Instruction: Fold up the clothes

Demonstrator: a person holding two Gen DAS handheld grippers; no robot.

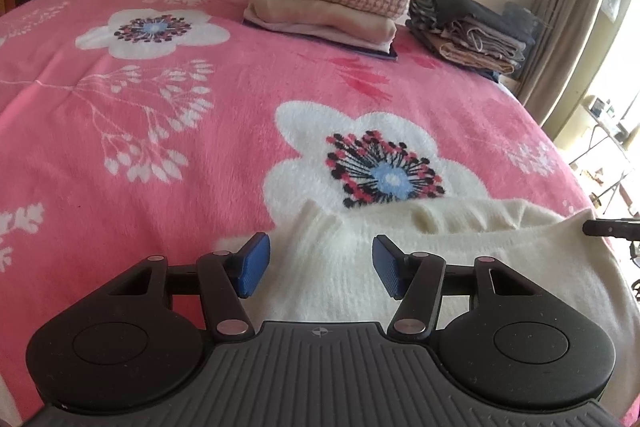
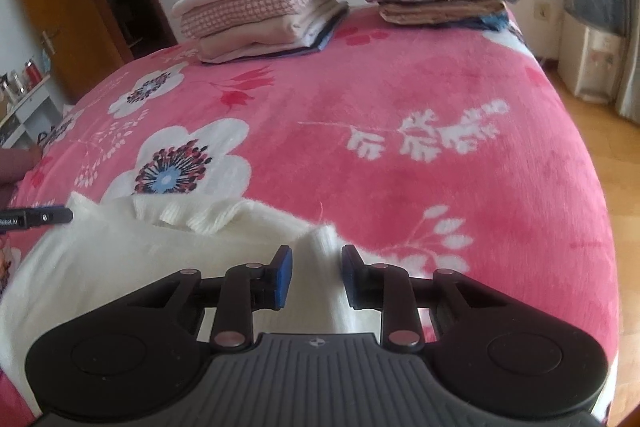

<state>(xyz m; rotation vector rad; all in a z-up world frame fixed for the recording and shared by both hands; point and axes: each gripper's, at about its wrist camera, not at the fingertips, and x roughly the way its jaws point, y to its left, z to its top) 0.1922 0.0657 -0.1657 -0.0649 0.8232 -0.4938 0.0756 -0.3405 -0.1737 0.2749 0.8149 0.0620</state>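
Jaws on your left gripper [image 1: 320, 269] stand apart, blue pads either side of the cream sweater [image 1: 420, 267] with bare knit between them, nothing pinched. Your right gripper [image 2: 316, 277] has narrower jaws straddling a raised fold at the sweater's shoulder corner [image 2: 322, 239]; gaps show on both sides of the knit, so read that as released too, not yet clenched. Sweater lies spread on the near edge of the bed, on the pink floral blanket [image 1: 180, 155], ribbed collar [image 2: 188, 217] toward the far side, each gripper parked at one upper corner; the other gripper's tip pokes into each view at the sweater's edge. Two finished stacks sit well apart at the far side of the bed: a pale stack [image 1: 324, 3] with a checked piece in it and a dark stack [image 1: 468, 23] just beside it. Step looks like grasp setup for the first fold of this garment, nothing folded on it so far. Next you need both jaws to bite the fabric, and only then lift and carry. Watch the fluffy knit, a shallow pinch could slip or grab one layer only.
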